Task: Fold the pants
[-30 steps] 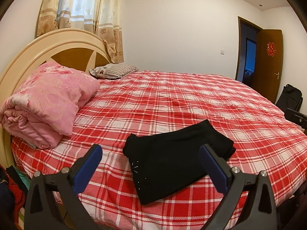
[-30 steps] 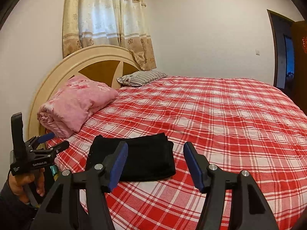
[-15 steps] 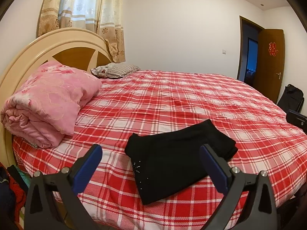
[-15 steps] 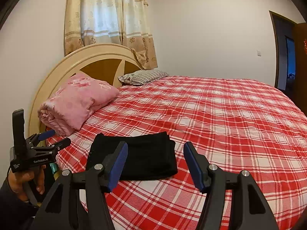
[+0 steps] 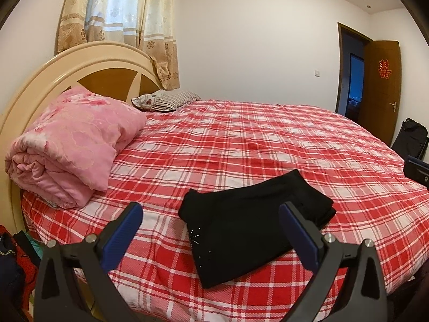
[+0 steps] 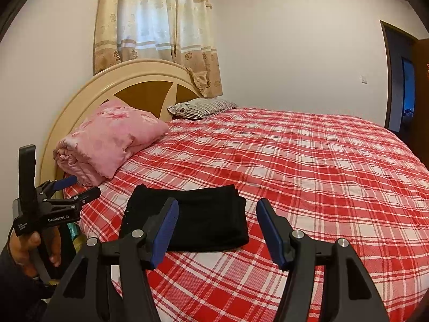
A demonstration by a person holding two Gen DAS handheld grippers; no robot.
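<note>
Black pants point(image 5: 249, 222) lie folded into a compact rectangle near the front edge of the bed point(image 5: 268, 145), which has a red plaid cover. In the right wrist view the same pants point(image 6: 203, 220) rest flat just beyond my fingers. My left gripper point(image 5: 211, 230) hovers open in front of the bed edge, holding nothing. My right gripper point(image 6: 217, 228) is open too, apart from the cloth. A hand holds the left gripper at the left edge of the right wrist view.
A rolled pink quilt point(image 5: 69, 145) sits by the round headboard point(image 5: 88, 61), with a striped pillow point(image 5: 166, 100) behind it. Clothes are piled on the floor at the left point(image 5: 10, 263). A black bag point(image 5: 410, 139) stands near the open door point(image 5: 383, 91).
Both grippers have drawn back and risen slightly from the bed; the pants lie still and look a little farther away.
</note>
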